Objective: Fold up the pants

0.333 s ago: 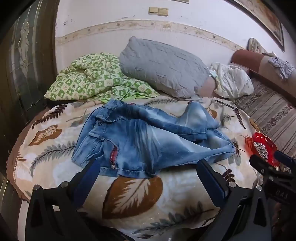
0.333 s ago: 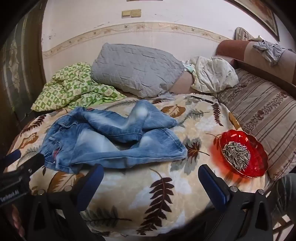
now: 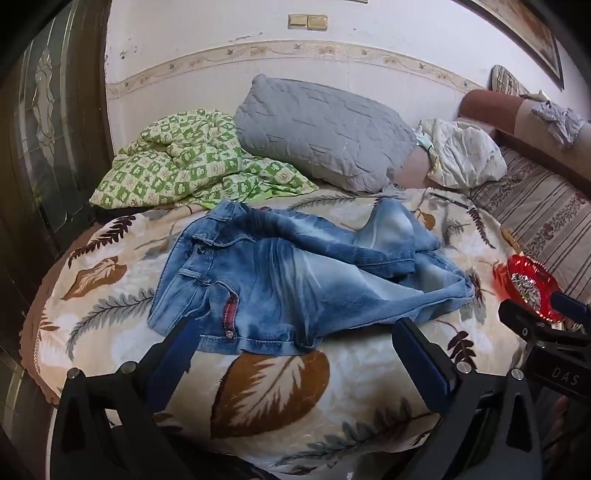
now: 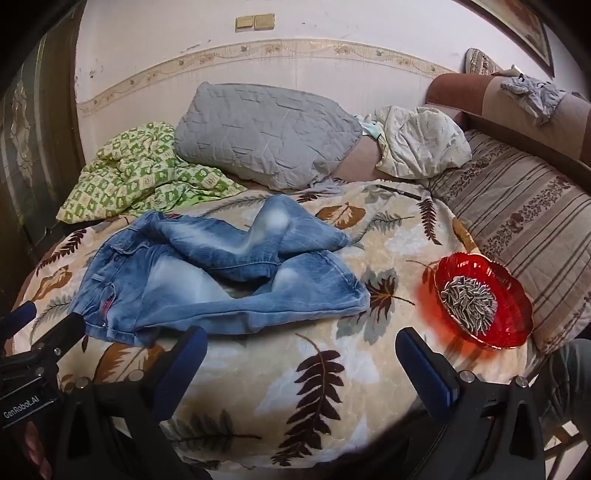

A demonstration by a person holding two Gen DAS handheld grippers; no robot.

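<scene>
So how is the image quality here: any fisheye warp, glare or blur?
Left wrist view: strong fisheye bends the wall border, dark vignette corners, jeans sharp. Right wrist view: same warp, a red glow spills from the red dish onto the leaf-print blanket, no motion blur.

pale wall [image 3: 221, 33] with a floral border, dark carved door [image 3: 44, 147] at left, striped sofa [image 4: 524, 210] at right.
</scene>
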